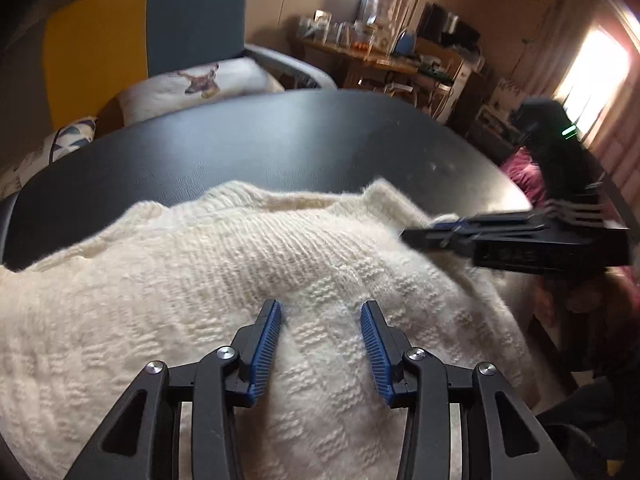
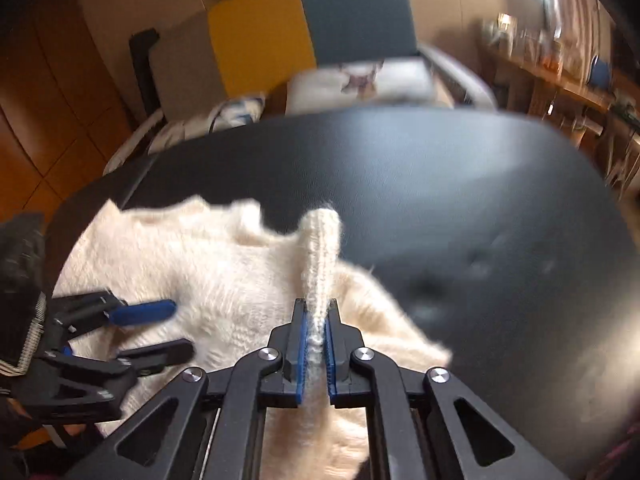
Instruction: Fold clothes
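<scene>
A cream knitted sweater (image 1: 200,280) lies spread on a black table (image 1: 280,144). My left gripper (image 1: 322,310) hovers over the middle of the sweater, its blue-padded fingers apart and no cloth pinched between them. In the right wrist view the same gripper (image 2: 180,328) comes in from the left, open, low over the knit. My right gripper (image 2: 317,312) is shut on a raised ridge of the sweater (image 2: 320,248) near its right edge, and the cloth stands up past the fingertips. The left wrist view shows that gripper (image 1: 416,234) at the sweater's right side.
Behind the table stands a chair with a yellow and teal back (image 1: 140,32) and a white cushion (image 1: 192,84). A cluttered wooden shelf (image 1: 380,52) is at the back right. Pink fabric (image 1: 524,176) lies beyond the table's right edge. The far half of the table (image 2: 480,200) is bare.
</scene>
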The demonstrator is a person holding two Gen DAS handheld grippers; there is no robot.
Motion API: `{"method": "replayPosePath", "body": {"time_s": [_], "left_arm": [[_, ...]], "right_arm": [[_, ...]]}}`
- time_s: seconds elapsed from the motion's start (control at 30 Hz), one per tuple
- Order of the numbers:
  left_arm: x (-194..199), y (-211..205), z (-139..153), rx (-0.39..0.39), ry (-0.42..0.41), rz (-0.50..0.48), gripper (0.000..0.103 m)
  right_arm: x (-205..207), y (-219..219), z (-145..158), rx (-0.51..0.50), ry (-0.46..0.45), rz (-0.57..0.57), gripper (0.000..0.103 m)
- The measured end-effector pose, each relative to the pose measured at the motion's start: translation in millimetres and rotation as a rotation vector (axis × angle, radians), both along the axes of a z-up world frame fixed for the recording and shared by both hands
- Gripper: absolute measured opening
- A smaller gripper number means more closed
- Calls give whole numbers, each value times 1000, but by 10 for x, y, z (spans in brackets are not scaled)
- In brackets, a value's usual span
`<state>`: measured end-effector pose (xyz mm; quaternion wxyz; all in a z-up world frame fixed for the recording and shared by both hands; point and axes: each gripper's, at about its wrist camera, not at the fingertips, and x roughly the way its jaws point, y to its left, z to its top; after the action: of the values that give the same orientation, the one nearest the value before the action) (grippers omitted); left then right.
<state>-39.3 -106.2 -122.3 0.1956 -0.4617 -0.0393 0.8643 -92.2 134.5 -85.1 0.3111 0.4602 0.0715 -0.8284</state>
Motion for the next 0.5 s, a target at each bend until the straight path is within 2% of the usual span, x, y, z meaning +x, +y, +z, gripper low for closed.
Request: {"method": "replayPosePath", "body": {"time_s": [0.07, 0.1, 0.2, 0.27, 0.33, 0.43, 0.5], "left_arm": [[-43, -6, -59, 29, -22, 62, 47], [-79, -17, -113, 58, -50, 94, 47], [-166, 9, -112, 130, -85, 143, 50], [-185, 22, -85, 140, -91, 147, 53], [-152, -76, -20, 198, -95, 149, 53], [3, -439, 172, 265, -70, 195, 53], [200, -850, 334, 291, -26, 236, 54]], "right_arm": [[-105, -19, -220, 120, -17, -32, 6], [-144, -36, -337, 134, -45, -38, 6], [-228, 92, -364, 29, -88, -90, 6], [-258, 201, -334, -48, -124, -119, 13], [-269, 326, -284, -122, -149, -159, 23], [-146, 427, -43, -190, -77, -177, 24], [-11, 346, 125, -209, -55, -139, 25]]}}
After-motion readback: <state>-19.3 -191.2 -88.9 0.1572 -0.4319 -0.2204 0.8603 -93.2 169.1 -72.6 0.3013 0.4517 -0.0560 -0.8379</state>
